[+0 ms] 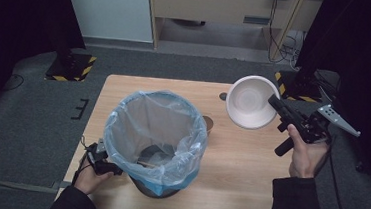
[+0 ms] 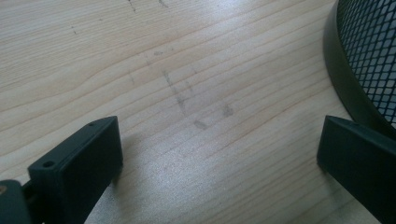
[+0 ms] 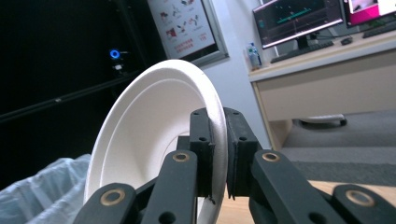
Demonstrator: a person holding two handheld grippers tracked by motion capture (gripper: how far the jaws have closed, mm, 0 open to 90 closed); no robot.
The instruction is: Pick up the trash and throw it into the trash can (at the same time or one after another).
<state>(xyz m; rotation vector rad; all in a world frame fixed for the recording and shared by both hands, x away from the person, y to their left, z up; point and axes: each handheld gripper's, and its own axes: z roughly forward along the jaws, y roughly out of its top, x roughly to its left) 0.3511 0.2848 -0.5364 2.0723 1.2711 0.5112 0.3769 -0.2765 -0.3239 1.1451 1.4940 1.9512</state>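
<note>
Two tongs here, one busy; the right tongs are clamped tight on the rim of a white paper bowl, held tilted in the air above the far right of the table; I'd carry it over the lined trash bin and only let go once it's well inside the bag's rim; the left tongs sit wide apart, holding nothing, low over the table just beside the bin's base.

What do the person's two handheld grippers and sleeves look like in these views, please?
Both sleeves are dark. The right gripper is black, with a stubby black handle, a grey three-cornered plate on top and a trailing black cable. Its linkage arms carry brass-coloured pivot rings. The left gripper has flat, matte black rectangular jaws with small screw holes.
</note>
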